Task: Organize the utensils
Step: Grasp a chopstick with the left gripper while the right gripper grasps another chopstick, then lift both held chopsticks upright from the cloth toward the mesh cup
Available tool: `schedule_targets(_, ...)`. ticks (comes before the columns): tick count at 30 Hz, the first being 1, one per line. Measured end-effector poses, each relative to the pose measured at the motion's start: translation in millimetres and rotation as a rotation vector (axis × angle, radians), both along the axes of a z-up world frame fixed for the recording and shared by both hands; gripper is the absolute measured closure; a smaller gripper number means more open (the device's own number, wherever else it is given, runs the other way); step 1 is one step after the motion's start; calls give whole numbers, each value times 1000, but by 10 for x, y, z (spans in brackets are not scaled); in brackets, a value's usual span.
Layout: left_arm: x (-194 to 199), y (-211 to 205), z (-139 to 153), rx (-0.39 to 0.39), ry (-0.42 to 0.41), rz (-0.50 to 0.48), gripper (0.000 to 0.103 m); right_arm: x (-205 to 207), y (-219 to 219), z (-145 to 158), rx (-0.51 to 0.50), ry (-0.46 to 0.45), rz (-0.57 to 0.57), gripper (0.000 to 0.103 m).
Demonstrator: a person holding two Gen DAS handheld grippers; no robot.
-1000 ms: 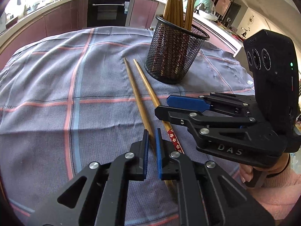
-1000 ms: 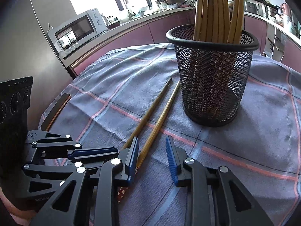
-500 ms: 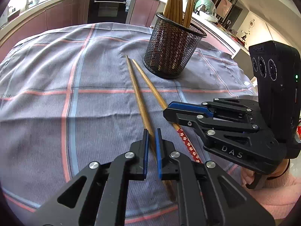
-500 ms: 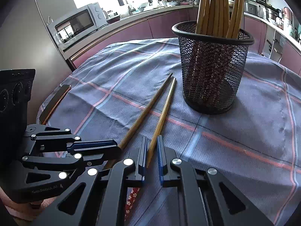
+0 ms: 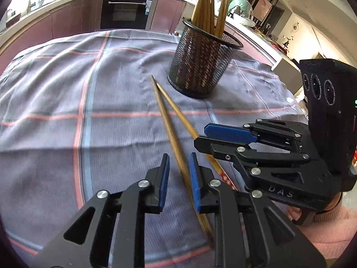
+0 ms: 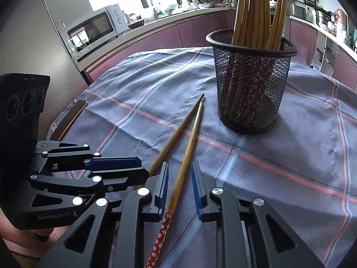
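1. Two wooden chopsticks lie side by side on a checked cloth [image 5: 67, 102], tips toward a black mesh holder [image 5: 202, 67] at upper centre of the left wrist view; the plain chopstick [image 5: 169, 131] runs down to the lower middle of the frame, the red-patterned chopstick [image 6: 189, 147] just beside it.

2. The left gripper [image 5: 178, 178], at the bottom centre of its own view, has just been opening; its blue pads stand apart, the plain chopstick between them and close against the right pad, blurred there.

3. The right gripper [image 6: 179, 183], at the bottom centre of its own view, has likewise just been opening; its pads stand clear on either side of the red-patterned chopstick, whose flower-printed end shows at the lower edge.

4. The holder, upright on the cloth, carries a bundle of chopsticks [image 6: 258, 11] leaning out of its rim.

5. Writing: "DAS" reads on the right gripper's body at the right of the left wrist view; "GenRobot.AI" on the left gripper's body at lower left of the right wrist view.

6. Beyond, a microwave [image 6: 93, 31] sits upper left in the right wrist view, a built-in oven [image 5: 128, 11] at the top of the left.
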State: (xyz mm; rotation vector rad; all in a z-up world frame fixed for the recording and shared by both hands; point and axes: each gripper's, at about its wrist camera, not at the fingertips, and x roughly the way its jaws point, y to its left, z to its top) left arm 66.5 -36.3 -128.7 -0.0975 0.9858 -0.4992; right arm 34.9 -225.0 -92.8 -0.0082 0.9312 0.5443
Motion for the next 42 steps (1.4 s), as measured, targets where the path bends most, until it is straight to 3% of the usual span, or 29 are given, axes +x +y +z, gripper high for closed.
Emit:
schedule_targets(13,386,-91,-14,82,-33,-3,82,409,76,-56,-51,-5,-16,86)
schedule_targets(18,408,-136,-30,100,-36,-4,80,411,63,-58,-65,-12,-15,92)
schedule_targets(31,417,-209,-36,117,-42,20,87,396,49,-69,-84,-21,-37,94)
schedule_targets(42,403,-188,-22,98,-34,63,93,359,-86,7,-15,-21,-46,98)
